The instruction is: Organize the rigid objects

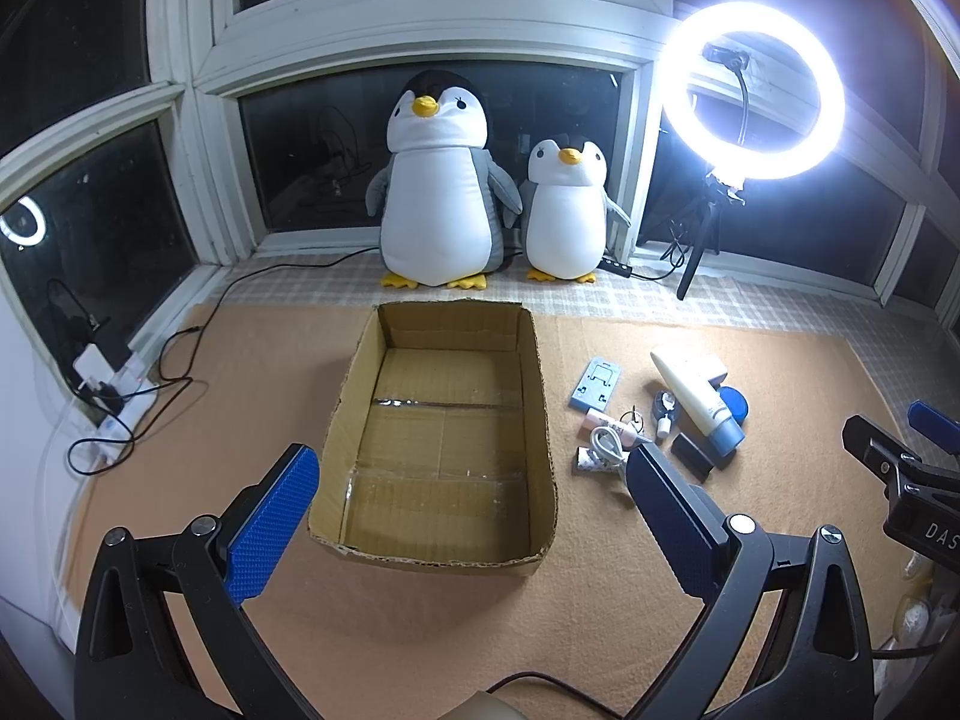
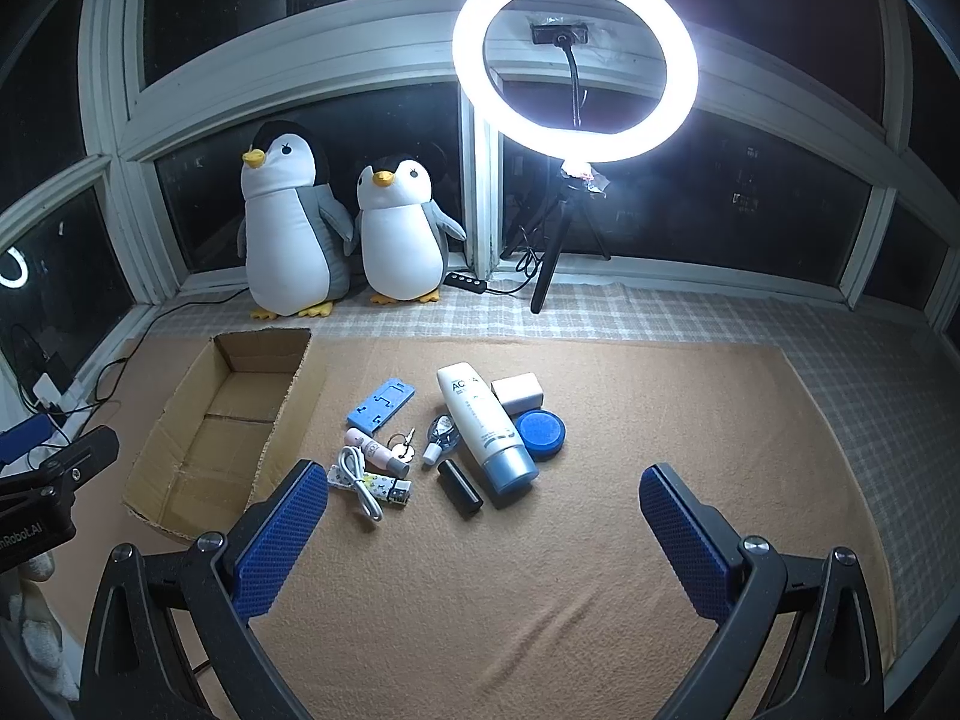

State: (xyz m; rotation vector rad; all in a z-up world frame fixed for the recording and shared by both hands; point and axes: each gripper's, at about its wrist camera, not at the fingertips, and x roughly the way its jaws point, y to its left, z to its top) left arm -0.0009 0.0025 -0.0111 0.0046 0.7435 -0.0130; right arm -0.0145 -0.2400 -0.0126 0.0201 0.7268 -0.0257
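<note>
A: Jaws first. Left gripper (image 1: 471,489) is sitting with its jaws wide apart, holding nothing, hanging over the near end of the cardboard box (image 1: 543,420). Right gripper (image 2: 483,507) is also gaping, nothing in it, hovering over bare orange mat (image 2: 600,570) just short of the pile.

B: Box contents?

A: Nothing lying in it (only tape on the floor). The items are all lying on the mat to the box's right, clustered: white tube with blue cap (image 2: 487,429), blue round tin (image 2: 540,433) touching the tube's side, small white box (image 2: 517,393) behind the tin, black bar (image 2: 459,488), light-blue phone stand (image 2: 380,404), pink tube (image 2: 378,453), white cable (image 2: 359,480) lying across a patterned lighter (image 2: 384,491), keyring (image 2: 403,447), small dropper bottle (image 2: 438,441).

B: Background?

A: Two plush penguins (image 2: 336,228) are standing at the window, ring light (image 2: 575,60) glaring beside them.
</note>
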